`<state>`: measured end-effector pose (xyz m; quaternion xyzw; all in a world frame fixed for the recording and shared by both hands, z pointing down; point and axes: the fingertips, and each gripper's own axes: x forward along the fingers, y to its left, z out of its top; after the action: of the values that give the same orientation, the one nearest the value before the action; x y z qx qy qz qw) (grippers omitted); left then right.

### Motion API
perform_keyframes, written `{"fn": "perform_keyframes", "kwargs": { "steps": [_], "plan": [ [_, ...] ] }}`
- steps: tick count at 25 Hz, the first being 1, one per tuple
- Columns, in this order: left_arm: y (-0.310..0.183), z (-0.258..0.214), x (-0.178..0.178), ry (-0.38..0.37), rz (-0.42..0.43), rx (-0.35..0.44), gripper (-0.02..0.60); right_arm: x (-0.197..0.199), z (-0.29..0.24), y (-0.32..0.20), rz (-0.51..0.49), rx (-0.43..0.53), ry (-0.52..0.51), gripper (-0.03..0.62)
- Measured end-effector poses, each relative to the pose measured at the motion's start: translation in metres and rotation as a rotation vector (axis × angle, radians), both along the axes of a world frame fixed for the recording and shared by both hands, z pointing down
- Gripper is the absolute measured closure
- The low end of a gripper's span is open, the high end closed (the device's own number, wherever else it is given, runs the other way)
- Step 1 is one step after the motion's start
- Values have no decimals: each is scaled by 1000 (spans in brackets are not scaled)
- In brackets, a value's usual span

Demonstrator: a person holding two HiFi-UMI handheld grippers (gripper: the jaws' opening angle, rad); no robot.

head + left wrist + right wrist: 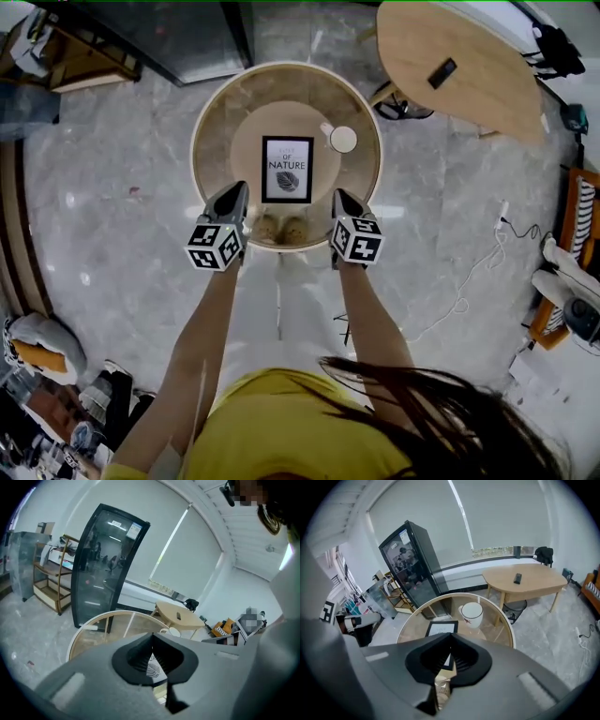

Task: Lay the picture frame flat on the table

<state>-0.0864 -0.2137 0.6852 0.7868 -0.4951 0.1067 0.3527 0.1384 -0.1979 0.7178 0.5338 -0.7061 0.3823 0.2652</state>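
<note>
The black picture frame [287, 170] lies flat, print side up, in the middle of the round glass table [202, 131]. My left gripper [234, 193] hangs above the table's near edge, left of the frame, jaws shut and empty. My right gripper [342, 199] hangs level with it to the frame's right, also shut and empty. Neither touches the frame. In the left gripper view the shut left gripper [152, 638] hides most of the frame [153, 670]. In the right gripper view the frame [440, 629] shows just beyond the shut right gripper [451, 638].
A white mug [343, 139] stands on the table at the frame's far right. A black glass-door fridge [187, 37] stands behind the table, a wooden table [469, 66] at the back right. A cable [469, 281] trails on the floor to the right.
</note>
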Motion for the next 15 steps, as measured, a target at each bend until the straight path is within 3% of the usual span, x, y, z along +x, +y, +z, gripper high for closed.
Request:
{"fn": "perform_keyframes", "kwargs": {
  "steps": [7, 15],
  "plan": [
    [35, -76, 4, 2, 98, 35, 583, 12, -71, 35, -8, 39, 36, 592],
    [54, -176, -5, -17, 96, 127, 583, -3, -179, 53, -122, 206, 75, 592]
  ]
}}
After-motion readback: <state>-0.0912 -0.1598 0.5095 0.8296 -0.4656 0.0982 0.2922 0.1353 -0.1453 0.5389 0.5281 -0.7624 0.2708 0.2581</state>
